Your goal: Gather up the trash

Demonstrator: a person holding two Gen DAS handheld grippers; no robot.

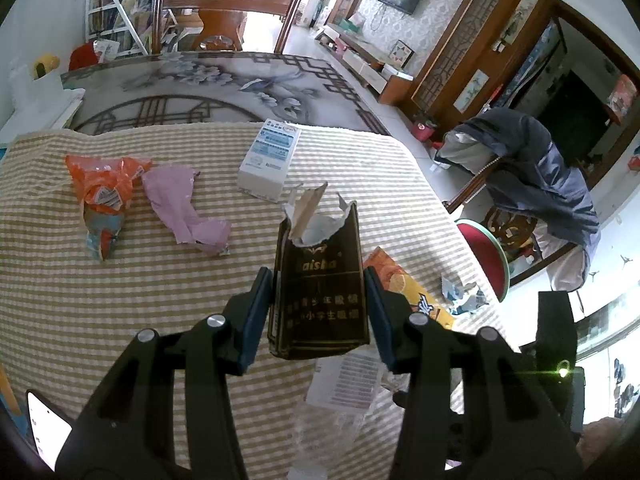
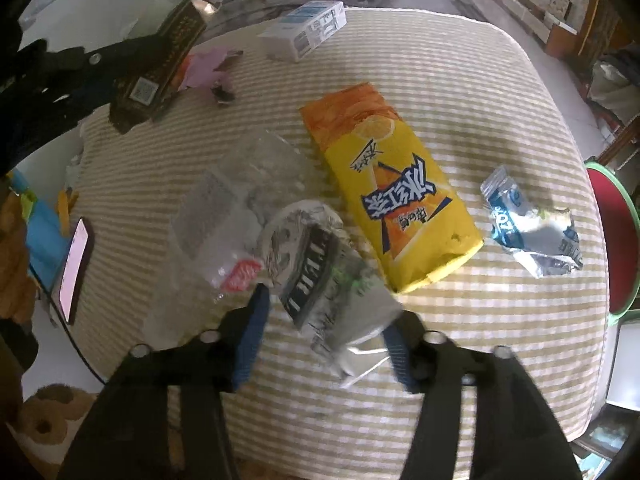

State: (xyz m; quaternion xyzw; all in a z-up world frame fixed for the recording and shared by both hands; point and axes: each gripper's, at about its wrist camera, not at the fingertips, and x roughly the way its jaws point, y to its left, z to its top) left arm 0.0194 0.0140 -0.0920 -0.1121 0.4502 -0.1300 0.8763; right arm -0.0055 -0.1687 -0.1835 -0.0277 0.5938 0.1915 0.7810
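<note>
Dark carton [image 1: 320,292] pinched in my left gripper [image 1: 319,312], lifted; my right gripper [image 2: 324,322] clamps grey paper cup [image 2: 320,280] over striped cloth [image 2: 460,80].

A tan-and-white striped tablecloth [image 2: 460,92] is seen beneath a yellow-and-orange drink carton [image 2: 384,184], a dark brown torn box with gold lettering [image 1: 320,292], a crumpled pink paper wrapper [image 1: 180,208], an orange crumpled snack bag [image 1: 102,192] and a white-and-blue cardboard box [image 1: 268,160].

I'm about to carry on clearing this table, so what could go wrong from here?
The torn brown box sits between the left gripper's pads with slim gaps either side, so it might slip. The paper cup in the right gripper looks tilted and could drop out. The phone lies near the clear wrapper.
</note>
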